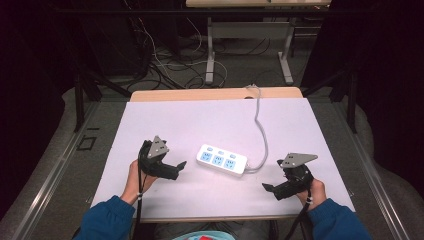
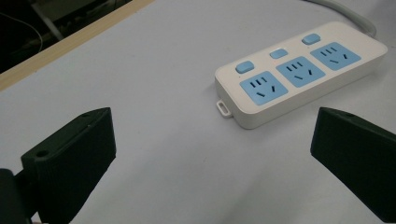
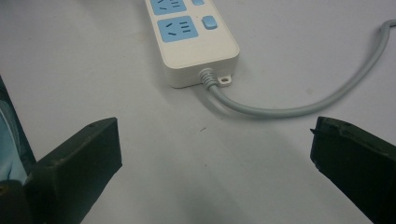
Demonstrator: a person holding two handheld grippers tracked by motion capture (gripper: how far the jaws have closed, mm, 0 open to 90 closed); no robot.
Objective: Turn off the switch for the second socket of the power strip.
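The power strip [image 1: 222,159] lies on the surface [image 1: 165,120] between your left gripper [image 1: 176,167] and right gripper [image 1: 272,188]; its cable [image 1: 260,125] leaves its right end and runs to the far edge.

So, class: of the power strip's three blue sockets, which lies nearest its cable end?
The socket at the power strip's cable end; the other two lie farther along.
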